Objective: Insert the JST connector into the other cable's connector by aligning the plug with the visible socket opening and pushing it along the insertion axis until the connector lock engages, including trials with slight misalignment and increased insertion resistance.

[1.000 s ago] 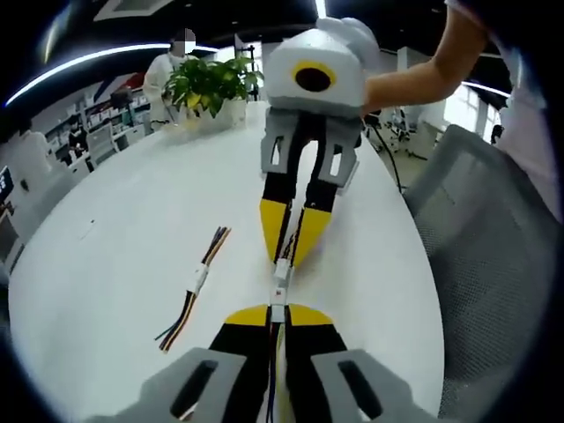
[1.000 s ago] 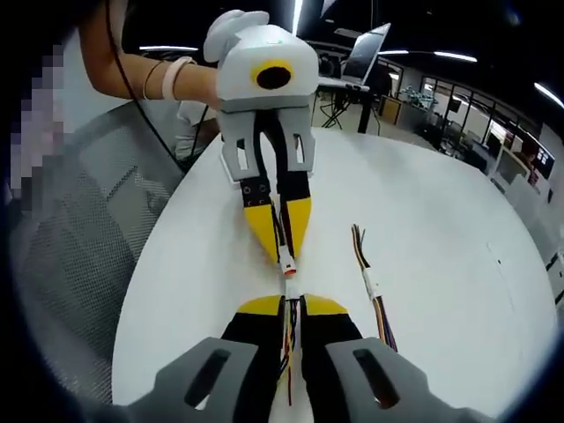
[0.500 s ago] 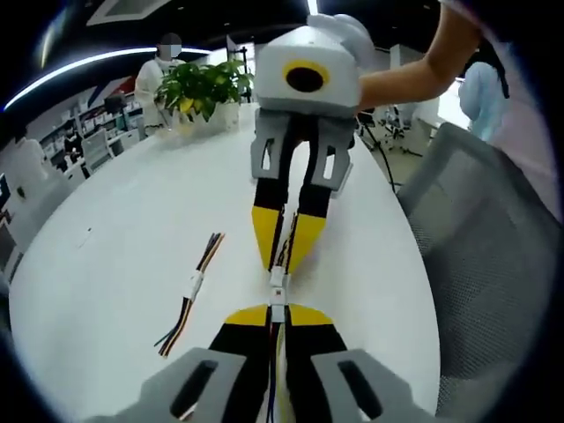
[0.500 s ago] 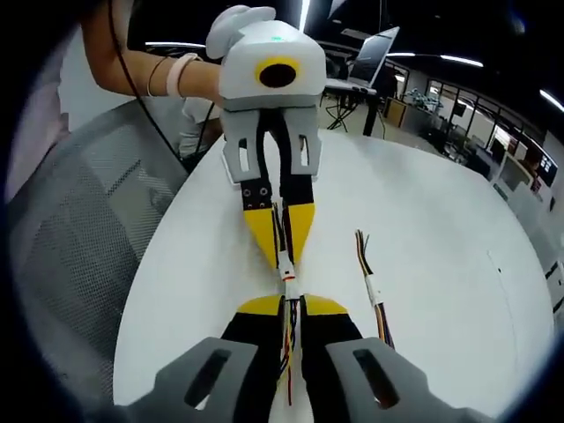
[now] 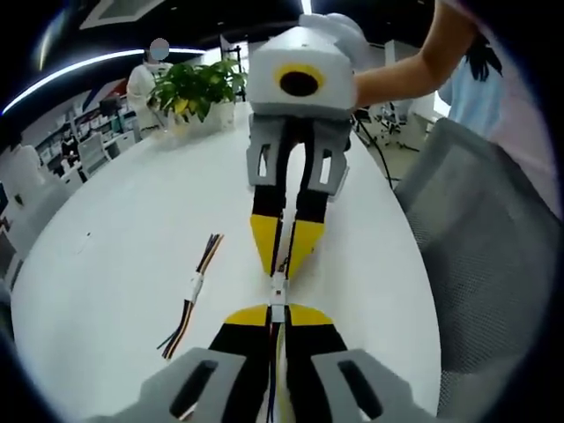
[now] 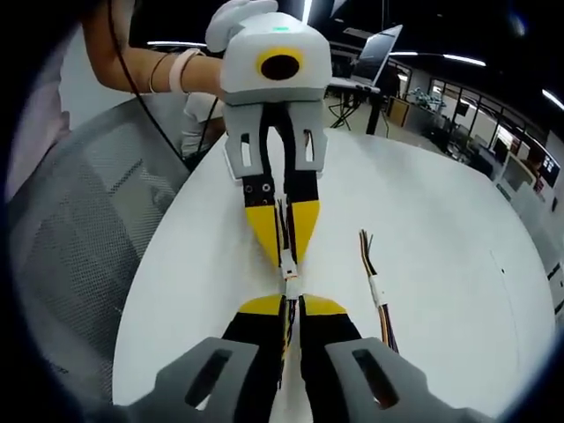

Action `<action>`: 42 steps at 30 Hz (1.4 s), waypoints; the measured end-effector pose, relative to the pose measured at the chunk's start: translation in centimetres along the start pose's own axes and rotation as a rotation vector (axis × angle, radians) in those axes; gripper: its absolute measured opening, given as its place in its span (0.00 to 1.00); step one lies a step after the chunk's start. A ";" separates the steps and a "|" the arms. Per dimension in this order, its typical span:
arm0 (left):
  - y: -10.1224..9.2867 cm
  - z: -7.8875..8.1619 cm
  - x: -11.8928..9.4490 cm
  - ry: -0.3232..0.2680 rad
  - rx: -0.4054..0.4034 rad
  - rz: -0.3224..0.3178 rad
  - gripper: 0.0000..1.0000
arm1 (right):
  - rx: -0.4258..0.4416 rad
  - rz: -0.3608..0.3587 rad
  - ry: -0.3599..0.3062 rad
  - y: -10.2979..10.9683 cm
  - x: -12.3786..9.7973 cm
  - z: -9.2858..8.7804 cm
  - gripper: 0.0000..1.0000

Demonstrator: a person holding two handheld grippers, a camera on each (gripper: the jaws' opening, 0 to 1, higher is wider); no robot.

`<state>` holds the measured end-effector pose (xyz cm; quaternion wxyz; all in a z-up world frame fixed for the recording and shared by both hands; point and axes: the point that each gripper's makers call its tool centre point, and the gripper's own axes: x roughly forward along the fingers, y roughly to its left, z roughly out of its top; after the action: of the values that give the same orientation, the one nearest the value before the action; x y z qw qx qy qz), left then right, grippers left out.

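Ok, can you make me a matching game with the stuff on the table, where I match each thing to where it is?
Things:
1. spare cable
2. potted plant
3. mesh chair
4. joined white connectors

Places:
A. at the table's far edge
B. between the tips of the left gripper and the right gripper
C. lying loose on the white table, beside the grippers
D. next to the table, off its edge

Pairs: 1-C, 2-A, 3-D, 4-B
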<state>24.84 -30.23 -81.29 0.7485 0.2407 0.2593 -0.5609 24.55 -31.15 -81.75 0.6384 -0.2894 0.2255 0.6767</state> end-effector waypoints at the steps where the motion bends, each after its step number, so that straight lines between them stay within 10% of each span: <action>1: 0.0 0.0 0.0 0.002 0.003 -0.002 0.00 | 0.004 0.001 0.001 0.0 0.0 0.0 0.02; 31: -0.8 -0.3 1.3 0.134 0.348 -0.074 0.00 | 0.008 0.114 0.075 1.1 0.6 -1.2 0.02; 42: -0.9 -0.3 1.4 0.120 0.288 -0.084 0.00 | 0.039 0.135 0.078 1.3 0.4 -1.4 0.02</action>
<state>24.27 -31.24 -82.52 0.6653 0.3678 0.2302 -0.6076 23.35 -31.87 -83.12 0.5876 -0.2875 0.2821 0.7018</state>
